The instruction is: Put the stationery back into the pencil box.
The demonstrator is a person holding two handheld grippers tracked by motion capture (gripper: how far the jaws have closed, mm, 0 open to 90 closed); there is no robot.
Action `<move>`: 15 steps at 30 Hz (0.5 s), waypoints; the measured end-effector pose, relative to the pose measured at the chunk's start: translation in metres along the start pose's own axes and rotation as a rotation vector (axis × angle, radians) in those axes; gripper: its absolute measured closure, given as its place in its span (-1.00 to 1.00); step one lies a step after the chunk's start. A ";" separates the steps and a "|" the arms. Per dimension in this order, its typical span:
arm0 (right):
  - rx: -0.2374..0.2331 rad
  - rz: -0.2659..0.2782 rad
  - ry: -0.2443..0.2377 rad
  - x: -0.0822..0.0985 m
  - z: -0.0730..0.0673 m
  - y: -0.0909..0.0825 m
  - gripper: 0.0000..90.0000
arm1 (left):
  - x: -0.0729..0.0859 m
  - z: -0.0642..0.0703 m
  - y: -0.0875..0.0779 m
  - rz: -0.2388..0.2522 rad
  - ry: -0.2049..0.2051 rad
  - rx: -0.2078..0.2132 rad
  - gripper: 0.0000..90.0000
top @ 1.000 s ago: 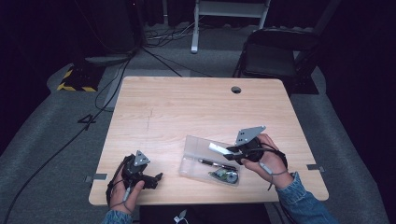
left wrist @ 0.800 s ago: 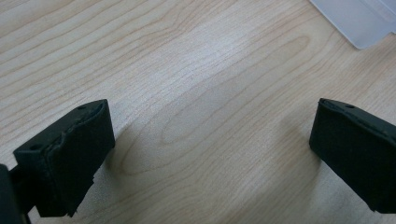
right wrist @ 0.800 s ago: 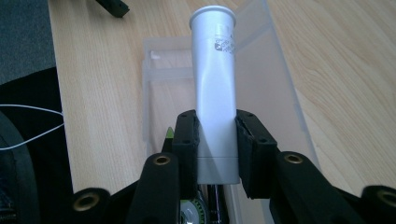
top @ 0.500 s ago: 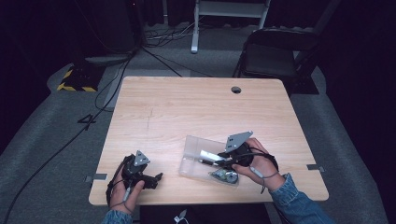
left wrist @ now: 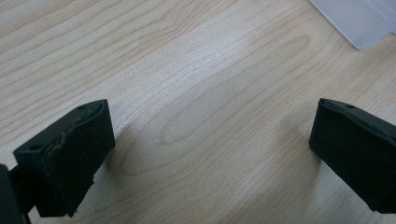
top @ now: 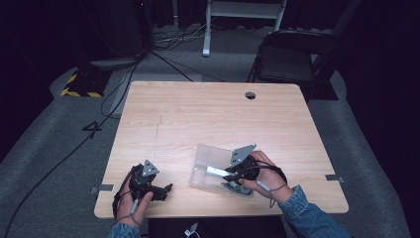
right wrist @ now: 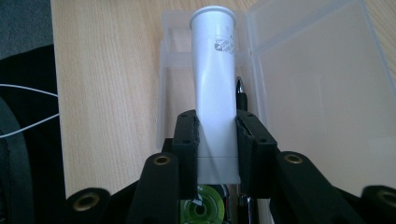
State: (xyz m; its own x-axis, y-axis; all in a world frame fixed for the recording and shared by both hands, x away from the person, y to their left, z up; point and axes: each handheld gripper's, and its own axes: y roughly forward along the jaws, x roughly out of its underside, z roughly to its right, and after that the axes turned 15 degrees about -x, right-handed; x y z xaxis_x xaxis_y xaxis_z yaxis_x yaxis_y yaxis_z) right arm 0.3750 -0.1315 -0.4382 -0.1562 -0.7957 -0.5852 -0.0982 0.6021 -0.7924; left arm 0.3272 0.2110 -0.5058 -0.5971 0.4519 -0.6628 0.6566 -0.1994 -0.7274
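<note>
**White tube going into the clear box: tight fit incoming**

Dark room, grey carpet, cables all over the floor, and one pale wooden table (top: 213, 119) in the middle with a folding chair (top: 292, 59) behind it.

From the high view: the person sits at the near edge. The left gripper (top: 166, 188) just rests on the table near the front-left corner, well apart from the action. The right gripper (top: 229, 174) is over the clear plastic box (top: 210, 157), which lies open near the front of the table, and it's holding a white tube (top: 214, 171) low over the tray part.

Left gripper view: both black jaws stand wide apart with nothing but bare wood between them. A corner of the clear plastic box (left wrist: 359, 23) peeks in at top right.

Right gripper view: the jaws are clamped on the lower part of the white tube (right wrist: 214, 84), pads pressing both sides, tube pointing away along the tray. A dark pen (right wrist: 239, 93) already lies in the tray just beside the tube, and something green and round (right wrist: 204, 207) sits below the jaws; hard to tell what it is.

What could go wrong, I reckon: the tray is narrow and already has stuff in it, so the tube could land on the pen and sit crooked, or the jaws could catch the tray wall on the way down. Nobody's holding the box either, so a nudge could skid it.
</note>
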 end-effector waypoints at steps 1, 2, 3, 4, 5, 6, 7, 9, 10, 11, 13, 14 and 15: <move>0.000 -0.008 -0.002 0.000 0.000 0.001 0.58 | 0.000 0.000 0.000 0.002 -0.001 -0.002 -0.99; 0.002 -0.012 -0.003 0.000 0.000 0.003 0.58 | 0.000 0.000 0.000 0.002 -0.001 -0.002 -0.99; 0.001 -0.020 -0.006 0.000 0.000 0.004 0.58 | 0.000 0.000 0.000 0.002 -0.001 -0.002 -0.99; 0.001 -0.020 -0.006 0.000 0.000 0.004 0.58 | 0.000 0.000 0.000 0.002 -0.001 -0.002 -0.99; -0.001 -0.027 -0.006 0.000 0.000 0.006 0.58 | 0.000 0.000 0.000 0.002 -0.001 -0.001 -0.99; 0.003 -0.035 -0.005 0.000 0.000 0.007 0.58 | 0.000 0.000 0.000 0.002 -0.001 -0.002 -0.99; 0.007 -0.041 -0.009 0.000 0.000 0.009 0.58 | 0.000 0.000 0.000 0.002 -0.001 -0.001 -0.99; 0.011 -0.042 -0.009 0.000 0.001 0.011 0.58 | 0.000 0.000 0.000 0.002 0.000 -0.002 -0.99; 0.012 -0.047 -0.012 0.001 0.002 0.012 0.58 | 0.000 0.000 0.000 0.002 -0.001 -0.002 -0.99; 0.016 -0.054 -0.013 0.001 0.002 0.014 0.58 | 0.000 0.000 0.000 0.002 -0.001 -0.002 -0.99; 0.017 -0.059 -0.017 0.001 0.003 0.015 0.58 | 0.000 0.000 0.000 0.002 -0.001 -0.002 -0.99; 0.020 -0.062 -0.016 0.002 0.004 0.016 0.58 | 0.000 0.000 0.000 0.002 -0.001 -0.002 -0.99; 0.026 -0.066 -0.020 0.002 0.005 0.017 0.58 | 0.000 0.000 0.000 0.001 -0.001 -0.001 -0.99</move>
State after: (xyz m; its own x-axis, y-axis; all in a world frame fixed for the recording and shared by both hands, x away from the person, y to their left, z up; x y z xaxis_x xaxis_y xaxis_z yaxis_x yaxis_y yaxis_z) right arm 0.3776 -0.1232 -0.4540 -0.1310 -0.8348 -0.5347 -0.0821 0.5466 -0.8333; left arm 0.3272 0.2109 -0.5059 -0.5967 0.4512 -0.6636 0.6578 -0.1987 -0.7265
